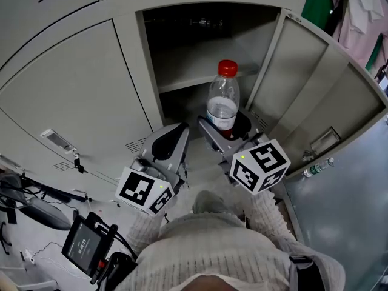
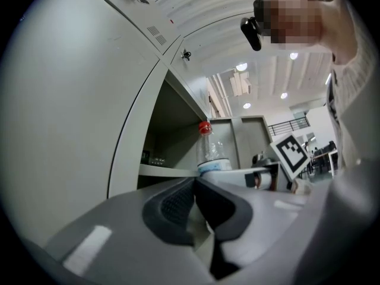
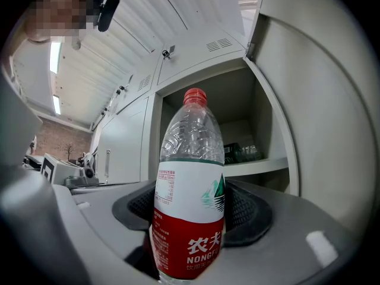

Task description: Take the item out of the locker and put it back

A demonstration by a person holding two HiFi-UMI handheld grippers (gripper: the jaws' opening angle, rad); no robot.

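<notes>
A clear water bottle with a red cap and a red and white label stands upright between the pads of my right gripper, which is shut on its lower half. In the right gripper view the bottle fills the middle, with a dark pad pressed on each side. It is held just in front of the open locker compartment, below its shelf. My left gripper hangs to the left of the bottle, jaws closed together on nothing. From there the bottle shows to the right.
The locker door stands swung open at the right. A closed locker door is at the left. Small dark items sit on the shelf. Another bottle lies low at the right. A device with a screen and cables lie at lower left.
</notes>
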